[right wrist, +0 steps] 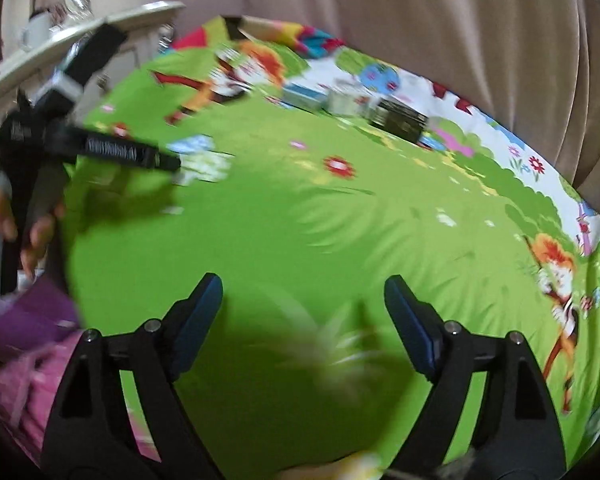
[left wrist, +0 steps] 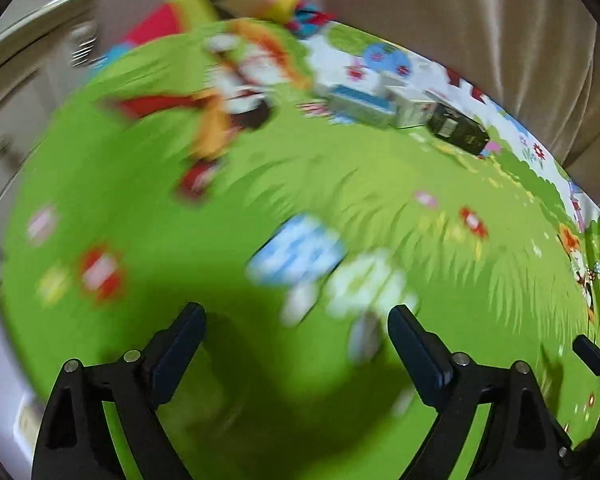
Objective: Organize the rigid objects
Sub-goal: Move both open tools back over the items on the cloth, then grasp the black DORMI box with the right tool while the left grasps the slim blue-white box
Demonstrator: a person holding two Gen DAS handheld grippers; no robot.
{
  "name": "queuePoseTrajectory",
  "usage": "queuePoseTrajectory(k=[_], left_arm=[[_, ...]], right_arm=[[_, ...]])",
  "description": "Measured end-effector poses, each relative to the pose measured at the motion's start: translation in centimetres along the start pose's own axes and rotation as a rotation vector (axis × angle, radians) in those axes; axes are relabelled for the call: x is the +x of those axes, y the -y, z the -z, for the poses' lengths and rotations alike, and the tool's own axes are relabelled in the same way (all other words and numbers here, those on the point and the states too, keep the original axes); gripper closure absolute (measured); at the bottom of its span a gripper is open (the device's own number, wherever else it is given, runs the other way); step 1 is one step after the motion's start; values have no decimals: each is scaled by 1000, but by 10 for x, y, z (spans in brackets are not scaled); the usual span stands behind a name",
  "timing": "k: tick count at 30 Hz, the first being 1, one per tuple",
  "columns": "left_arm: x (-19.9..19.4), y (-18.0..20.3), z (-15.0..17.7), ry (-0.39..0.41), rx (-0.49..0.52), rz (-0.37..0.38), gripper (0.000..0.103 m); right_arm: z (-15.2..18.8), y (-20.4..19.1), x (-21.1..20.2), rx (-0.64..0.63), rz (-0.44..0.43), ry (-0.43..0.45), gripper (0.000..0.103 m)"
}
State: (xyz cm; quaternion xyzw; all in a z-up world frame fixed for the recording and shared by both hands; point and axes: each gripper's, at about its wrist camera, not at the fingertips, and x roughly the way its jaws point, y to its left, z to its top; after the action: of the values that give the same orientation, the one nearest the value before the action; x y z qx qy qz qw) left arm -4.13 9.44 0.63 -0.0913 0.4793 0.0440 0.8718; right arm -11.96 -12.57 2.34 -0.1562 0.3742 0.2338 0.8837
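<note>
Boxes are what we have to sort, and three of them sit in a row at the far edge of the play mat [left wrist: 260,200]: a blue-and-white box [left wrist: 358,106], a pale box [left wrist: 410,112] touching it, and a black box [left wrist: 458,130] at the end nearest the far right corner. Two more lie apart from that row, out on the green middle of the mat: a light-blue box [left wrist: 296,254] and, just beside it, a white box [left wrist: 364,282], both heavily blurred so we cannot read any print on them. Our left gripper [left wrist: 296,340] hangs above the mat just short of these two, its fingers [left wrist: 180,344] spread wide with nothing between them. Our right gripper [right wrist: 302,312] stands over bare green nearer the front edge, fingers [right wrist: 198,320] also well apart and empty; a pale smear lies below them that we cannot identify. From the right wrist camera we see the left gripper from the side, with a hand [right wrist: 4,216] on its handle. A beige curtain [right wrist: 420,20] hangs behind the mat's far edge.
</note>
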Motion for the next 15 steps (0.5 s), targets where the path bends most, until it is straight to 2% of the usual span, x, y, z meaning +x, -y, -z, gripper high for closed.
queuePoseTrajectory(k=[3, 4, 5, 7, 9, 11, 15], left_arm=[[29, 25, -32, 5, 54, -63, 9], [36, 29, -38, 10, 68, -92, 7], [46, 35, -48, 23, 83, -116, 2], [56, 38, -62, 36, 81, -106, 0], [65, 38, -74, 58, 82, -107, 0], [71, 33, -85, 66, 67, -111, 0], [73, 27, -95, 74, 25, -132, 0]], right_arm=[[-9, 42, 38, 25, 4, -67, 15], [-12, 51, 50, 37, 5, -90, 13], [-15, 67, 61, 72, -30, -87, 10], [-25, 91, 77, 137, -66, -104, 8], [-38, 110, 91, 128, -31, -113, 5], [-51, 130, 109, 130, -65, -124, 1], [-81, 162, 142, 110, -80, -133, 0]])
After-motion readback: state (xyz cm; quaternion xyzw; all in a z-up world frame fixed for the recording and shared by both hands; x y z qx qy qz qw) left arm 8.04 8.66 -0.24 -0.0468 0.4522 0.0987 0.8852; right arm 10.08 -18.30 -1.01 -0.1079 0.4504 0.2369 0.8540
